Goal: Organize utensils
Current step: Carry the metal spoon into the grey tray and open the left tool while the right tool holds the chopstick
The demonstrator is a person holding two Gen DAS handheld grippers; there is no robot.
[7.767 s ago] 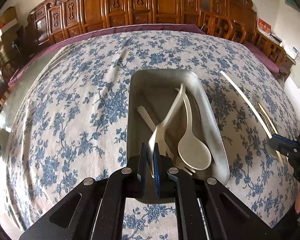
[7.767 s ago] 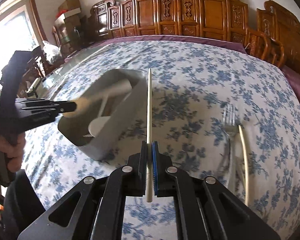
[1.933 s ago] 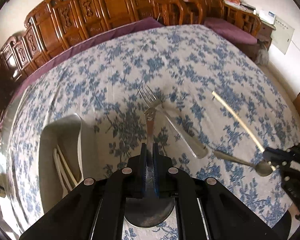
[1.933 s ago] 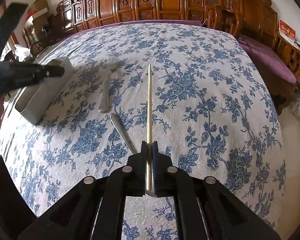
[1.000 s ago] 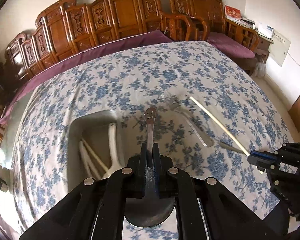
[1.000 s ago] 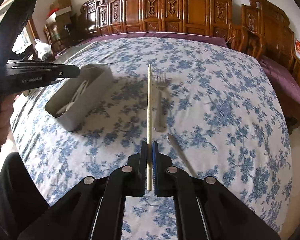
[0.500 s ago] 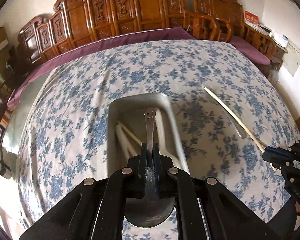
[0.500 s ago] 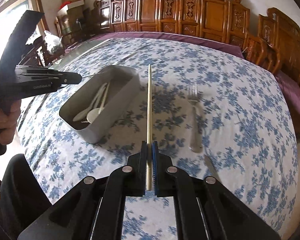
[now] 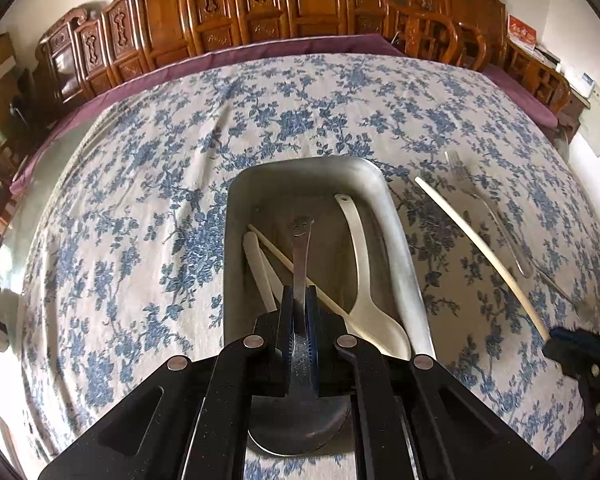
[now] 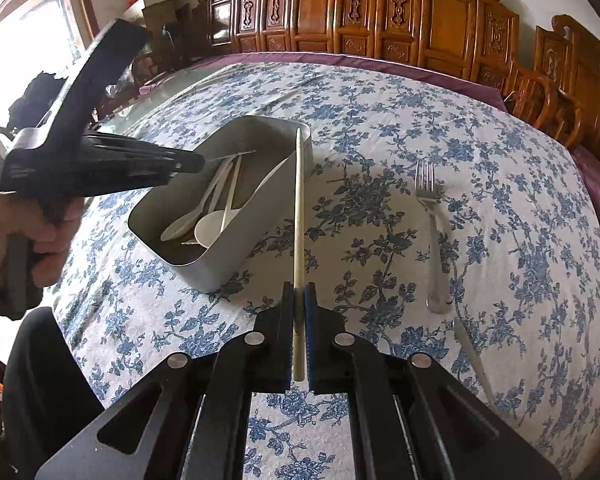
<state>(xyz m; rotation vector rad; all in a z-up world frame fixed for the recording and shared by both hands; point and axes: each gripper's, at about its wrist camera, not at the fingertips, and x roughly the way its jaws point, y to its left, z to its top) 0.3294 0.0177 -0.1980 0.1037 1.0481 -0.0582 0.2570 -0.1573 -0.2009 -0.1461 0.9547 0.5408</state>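
Note:
My left gripper [image 9: 299,300] is shut on a metal spoon [image 9: 301,256] with a smiley handle and holds it over the grey metal tray [image 9: 396,232]. The tray holds a white plastic spoon [image 9: 364,280], other white utensils and a chopstick [image 9: 276,256]. My right gripper [image 10: 299,296] is shut on a pale chopstick [image 10: 298,208], held above the cloth right of the tray [image 10: 220,264]. The left gripper [image 10: 100,168] shows over the tray in the right wrist view. A metal fork [image 10: 430,216] and a knife [image 10: 474,360] lie on the cloth to the right.
The round table has a blue floral cloth [image 9: 148,208]. Carved wooden chairs [image 9: 260,8] ring its far side. The right gripper [image 9: 580,352] shows at the right edge of the left wrist view. The fork [image 9: 484,208] lies beyond the held chopstick [image 9: 480,256].
My left gripper has carried the metal spoon from the cloth to above the tray and lowered it. My right gripper has swung left with the chopstick toward the tray.

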